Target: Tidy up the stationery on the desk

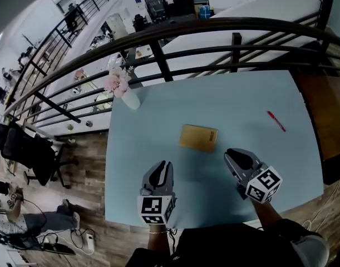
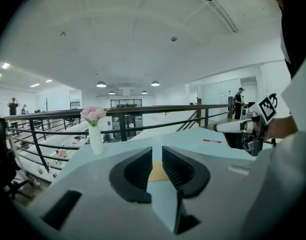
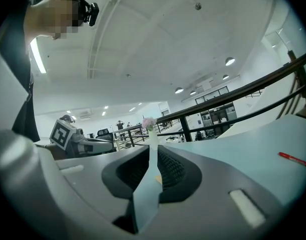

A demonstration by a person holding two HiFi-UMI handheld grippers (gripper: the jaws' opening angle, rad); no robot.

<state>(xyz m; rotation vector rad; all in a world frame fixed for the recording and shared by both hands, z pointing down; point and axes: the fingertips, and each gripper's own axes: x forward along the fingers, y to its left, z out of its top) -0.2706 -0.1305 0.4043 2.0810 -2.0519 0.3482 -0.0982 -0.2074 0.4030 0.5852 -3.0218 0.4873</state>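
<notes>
Vase (image 1: 131, 99): white with pink flowers, on the far-left corner of the pale blue desk (image 1: 153, 132).
Left gripper (image 1: 161, 168): jaws slightly apart, empty.
Notebook (image 1: 198, 137): tan, flat mid-desk.
Right gripper (image 1: 236, 157): jaws barely apart, empty.
Pen (image 1: 276, 121): red, far right, well apart from the notebook.

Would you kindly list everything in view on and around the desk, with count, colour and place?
desk: one, pale blue, next to the railing
notebook: one, tan, lying flat near the desk's middle
pen: one, red, on the desk's right part, apart from the notebook
vase: one, white with pink flowers, at the desk's far left corner
railing: one, black, along the desk's far edge
office chair: one, black, on the floor to the left
left claw: one, grey, over the near edge, jaws slightly apart, empty
right claw: one, grey, near the notebook's right side, jaws slightly apart, empty
</notes>
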